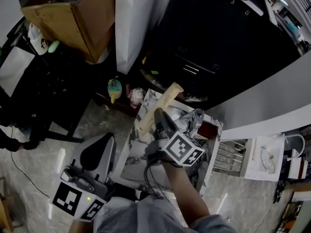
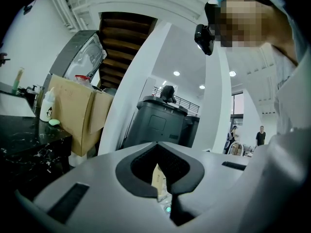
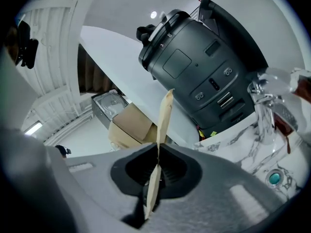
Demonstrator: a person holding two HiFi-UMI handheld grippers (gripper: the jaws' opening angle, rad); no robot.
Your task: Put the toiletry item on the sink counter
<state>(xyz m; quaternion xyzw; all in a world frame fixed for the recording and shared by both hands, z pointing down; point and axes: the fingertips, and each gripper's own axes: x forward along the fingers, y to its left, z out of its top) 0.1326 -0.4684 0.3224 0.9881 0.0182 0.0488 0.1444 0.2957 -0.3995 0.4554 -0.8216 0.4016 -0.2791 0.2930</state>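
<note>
A flat tan toiletry packet (image 1: 164, 102) stands on edge over the white marble sink counter (image 1: 132, 161), and my right gripper (image 1: 157, 115) is shut on its lower part. The right gripper view has the packet (image 3: 165, 113) rising out of the closed jaws of that gripper (image 3: 156, 155), with the counter (image 3: 233, 140) and the chrome tap (image 3: 262, 106) to the right. My left gripper (image 1: 99, 141) is low at the left, off the counter. Its jaws (image 2: 163, 194) meet on a small tan printed packet (image 2: 158, 177) that sits in their hollow.
A large dark machine (image 1: 218, 42) stands behind the counter, with a cardboard box (image 1: 73, 13) at the far left. Small bottles (image 1: 114, 89) stand on the floor by the counter's far corner. A metal rack (image 1: 228, 154) and a white shelf (image 1: 265, 159) lie to the right.
</note>
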